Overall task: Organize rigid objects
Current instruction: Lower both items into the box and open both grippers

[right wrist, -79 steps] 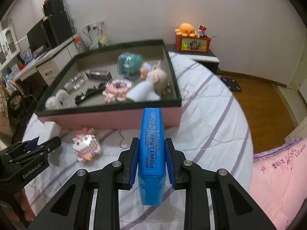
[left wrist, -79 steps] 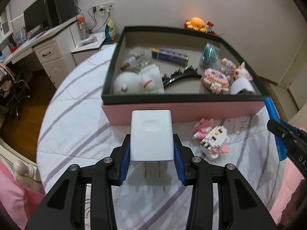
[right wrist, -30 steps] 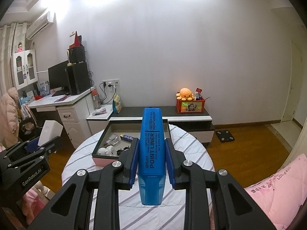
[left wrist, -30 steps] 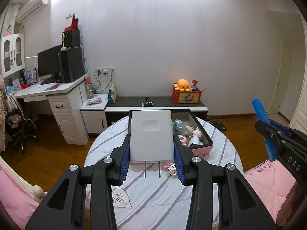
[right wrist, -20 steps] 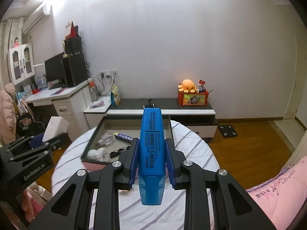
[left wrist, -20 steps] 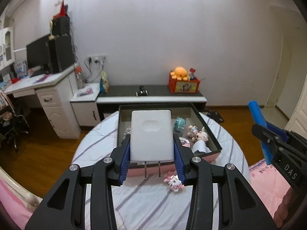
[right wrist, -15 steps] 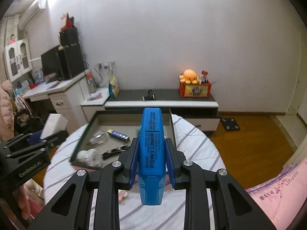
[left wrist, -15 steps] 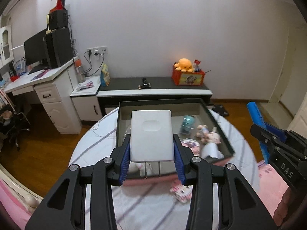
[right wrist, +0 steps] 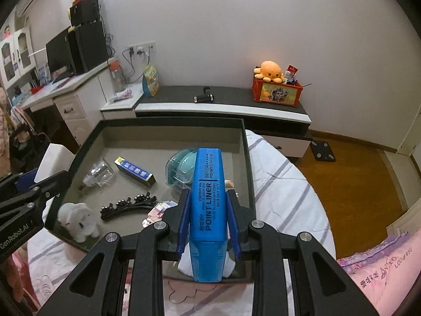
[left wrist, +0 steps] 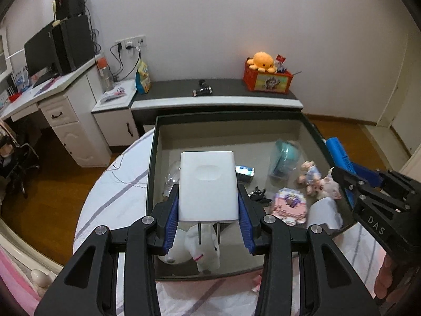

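- Round bed (right wrist: 286,184) with a striped sheet is lying under both tongs, and a dark-rimmed tray (left wrist: 151,173) is sitting on it.
- Left tongs (left wrist: 208,218) are squeezing a white charger (left wrist: 207,184) (its two metal pins are pointing back at the camera), just above the tray.
- Right tongs (right wrist: 208,226) are clamping a blue marker (right wrist: 208,210), also over the tray.
- Below and ahead of the tongs, inside the tray, a white plush toy (right wrist: 79,220), a black hair clip (right wrist: 126,206), a teal tape holder (right wrist: 180,169) and a small blue box (right wrist: 134,171) are lying apart.
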Demonstrator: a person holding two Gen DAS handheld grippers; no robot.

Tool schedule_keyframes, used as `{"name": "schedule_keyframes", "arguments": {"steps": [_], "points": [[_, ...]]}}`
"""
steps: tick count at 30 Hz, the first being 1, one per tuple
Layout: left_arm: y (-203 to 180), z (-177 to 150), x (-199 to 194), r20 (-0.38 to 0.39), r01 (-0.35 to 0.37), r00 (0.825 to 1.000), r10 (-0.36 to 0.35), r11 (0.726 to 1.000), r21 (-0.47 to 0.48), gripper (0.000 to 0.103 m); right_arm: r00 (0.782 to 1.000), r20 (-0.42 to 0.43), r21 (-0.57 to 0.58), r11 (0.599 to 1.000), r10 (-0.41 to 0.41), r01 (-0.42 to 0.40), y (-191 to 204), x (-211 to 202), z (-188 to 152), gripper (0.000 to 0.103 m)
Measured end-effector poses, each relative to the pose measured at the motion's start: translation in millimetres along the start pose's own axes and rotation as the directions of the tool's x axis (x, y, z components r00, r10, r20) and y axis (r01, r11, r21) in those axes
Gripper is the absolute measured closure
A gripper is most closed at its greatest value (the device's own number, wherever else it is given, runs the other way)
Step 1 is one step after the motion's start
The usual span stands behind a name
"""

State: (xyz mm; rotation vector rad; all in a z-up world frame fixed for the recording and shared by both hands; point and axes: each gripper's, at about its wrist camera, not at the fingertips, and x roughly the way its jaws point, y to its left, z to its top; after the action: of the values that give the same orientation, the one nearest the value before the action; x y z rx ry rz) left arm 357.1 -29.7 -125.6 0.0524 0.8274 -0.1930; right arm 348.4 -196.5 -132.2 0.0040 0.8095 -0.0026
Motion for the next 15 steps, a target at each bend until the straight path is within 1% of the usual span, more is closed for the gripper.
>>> {"name": "schedule_keyframes", "arguments": {"steps": [4, 6, 12, 13, 15], "points": [[0.3, -1.5, 8.3, -0.022, 0.002, 1.0, -0.003, 1.0, -0.002, 0.062, 1.0, 0.0, -0.016, 1.0, -0.002, 0.002, 3.4, 4.6, 2.1, 0.076], [1.0, -1.3, 9.7, -0.023, -0.008, 1.0, 0.008, 1.0, 0.001, 0.062, 1.0, 0.002, -0.019, 1.0, 0.005, -0.005, 4.6, 5.0, 3.0, 0.076], [1.4, -2.2, 8.3, -0.017, -0.01, 1.0, 0.01, 1.0, 0.009, 0.062, 1.0, -0.001, -0.027, 1.0, 0.012, -0.012, 9.6, 9.1, 4.9, 0.076], [1.1, -1.9, 7.2, -0.007, -0.021, 1.0, 0.021, 1.0, 0.011, 0.06, 1.0, 0.001, -0.028, 1.0, 0.014, -0.014, 10.0, 9.4, 5.1, 0.076], [0.0, -1.0, 5.2, 0.004, -0.038, 0.999, 0.038, 0.999, 0.019, 0.042, 1.0, 0.001, -0.031, 0.999, 0.022, -0.022, 9.6, 11.2, 6.2, 0.076]]}}
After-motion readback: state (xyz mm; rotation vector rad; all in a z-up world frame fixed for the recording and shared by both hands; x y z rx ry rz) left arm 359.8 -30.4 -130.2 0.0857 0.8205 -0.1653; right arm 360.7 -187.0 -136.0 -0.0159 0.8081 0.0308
